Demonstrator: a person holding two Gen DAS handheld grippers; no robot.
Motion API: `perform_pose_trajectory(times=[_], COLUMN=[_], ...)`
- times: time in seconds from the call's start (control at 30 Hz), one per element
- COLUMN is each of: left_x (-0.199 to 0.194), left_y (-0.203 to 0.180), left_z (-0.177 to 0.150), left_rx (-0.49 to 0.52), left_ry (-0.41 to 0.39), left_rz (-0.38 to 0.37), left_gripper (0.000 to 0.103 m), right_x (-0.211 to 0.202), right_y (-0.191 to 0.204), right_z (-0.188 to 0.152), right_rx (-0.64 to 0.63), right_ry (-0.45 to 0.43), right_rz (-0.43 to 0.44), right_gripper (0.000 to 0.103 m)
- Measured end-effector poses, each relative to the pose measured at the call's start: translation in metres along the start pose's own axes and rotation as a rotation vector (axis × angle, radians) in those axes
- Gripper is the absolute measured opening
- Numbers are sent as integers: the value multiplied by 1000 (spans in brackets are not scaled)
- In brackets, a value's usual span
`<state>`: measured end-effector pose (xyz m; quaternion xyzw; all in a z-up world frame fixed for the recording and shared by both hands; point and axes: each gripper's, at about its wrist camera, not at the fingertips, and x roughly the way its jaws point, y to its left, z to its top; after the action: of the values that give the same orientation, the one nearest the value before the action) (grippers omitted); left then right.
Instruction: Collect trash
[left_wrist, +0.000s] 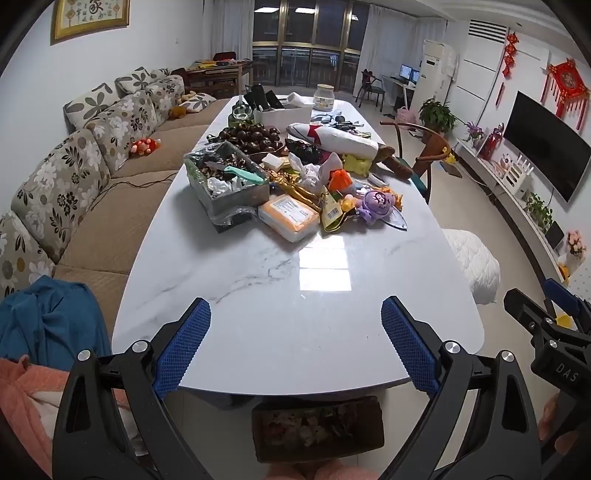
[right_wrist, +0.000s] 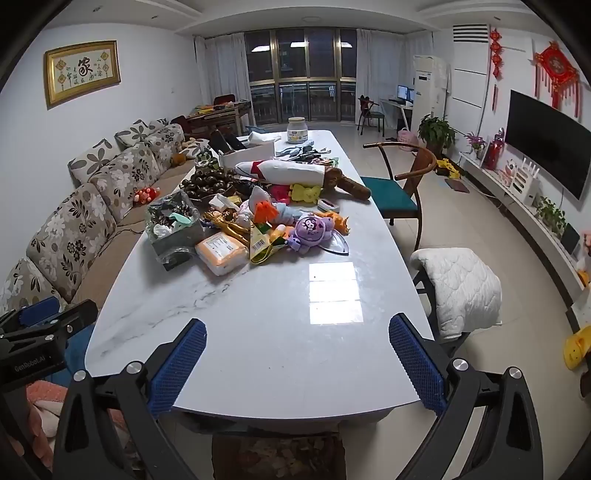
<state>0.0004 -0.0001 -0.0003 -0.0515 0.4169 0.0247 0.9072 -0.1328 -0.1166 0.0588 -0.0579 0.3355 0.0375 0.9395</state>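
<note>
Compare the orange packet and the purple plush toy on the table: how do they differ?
The orange packet is flat and blocky with a printed label on top; the purple plush toy is rounded and bears a cartoon face. The packet lies toward the sofa side of the pile, the toy toward the chair side. Both rest on the white marble table at the pile's near edge, untouched.

A long white marble-topped table (right_wrist: 258, 332) bears a heap of clutter mid-length; a grey lined trash box (right_wrist: 173, 229) sits at the heap's left, an orange flat packet (right_wrist: 221, 254) before it; a floral cushioned sofa (right_wrist: 85, 229) runs along the table's left, a wooden teal-seated chair (right_wrist: 399, 192) stands right.
</note>
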Motion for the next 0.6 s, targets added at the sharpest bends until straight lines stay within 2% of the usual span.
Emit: perform_pose_trajectory(times=[0.6], left_x=[1], left_y=[0], left_z=[-1], left_rx=[-1], left_ry=[0], left_rz=[-5], left_gripper=[91], right_x=[-1], right_y=[2], right_z=[4], right_rx=[-4], right_ry=[0], right_rz=[-4], right_gripper=[98])
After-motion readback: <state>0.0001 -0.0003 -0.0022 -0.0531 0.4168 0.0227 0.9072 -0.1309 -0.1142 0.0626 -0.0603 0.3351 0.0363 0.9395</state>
